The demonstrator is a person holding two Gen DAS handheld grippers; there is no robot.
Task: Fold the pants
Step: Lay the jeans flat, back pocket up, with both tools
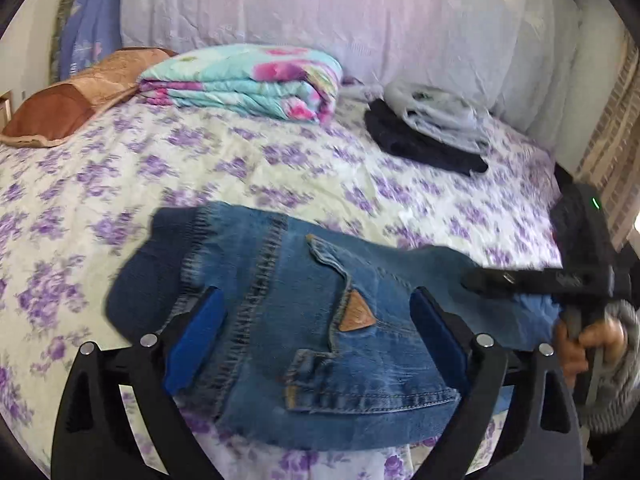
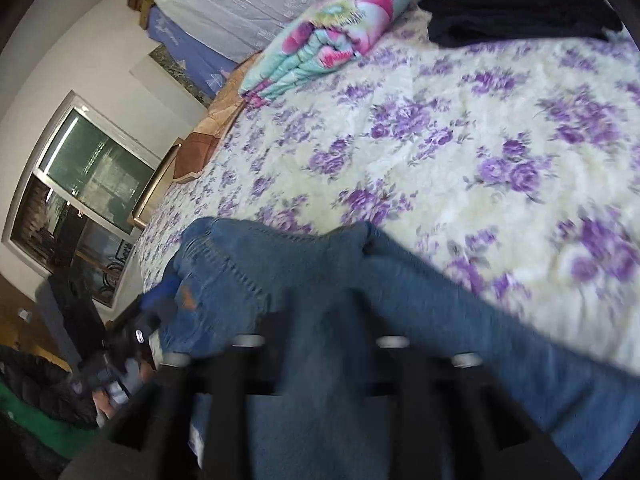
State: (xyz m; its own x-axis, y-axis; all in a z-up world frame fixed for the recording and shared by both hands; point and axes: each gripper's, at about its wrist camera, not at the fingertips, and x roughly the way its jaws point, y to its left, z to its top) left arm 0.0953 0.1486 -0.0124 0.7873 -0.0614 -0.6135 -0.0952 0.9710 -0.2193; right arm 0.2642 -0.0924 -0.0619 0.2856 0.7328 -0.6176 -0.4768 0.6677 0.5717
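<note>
Blue jeans (image 1: 280,264) lie folded on the flowered bed sheet (image 1: 240,160), a tan leather patch (image 1: 357,312) facing up. My left gripper (image 1: 316,304) hangs just over them, its blue pads (image 1: 200,320) wide apart and gripping nothing. From the right, my right gripper (image 1: 520,280) reaches over the jeans' edge, held by a hand (image 1: 588,340). In the right wrist view the jeans (image 2: 400,300) run across the bed. My right gripper (image 2: 316,300) is blurred, its jaws apart over the denim. The left gripper (image 2: 160,300) shows at the left.
A folded floral quilt (image 1: 248,80) and a brown pillow (image 1: 80,92) lie at the back left. At the back right a pale garment (image 1: 436,116) rests on dark folded clothes (image 1: 420,148). Pale bedding (image 1: 360,20) is piled behind. A window (image 2: 80,200) is beyond the bed.
</note>
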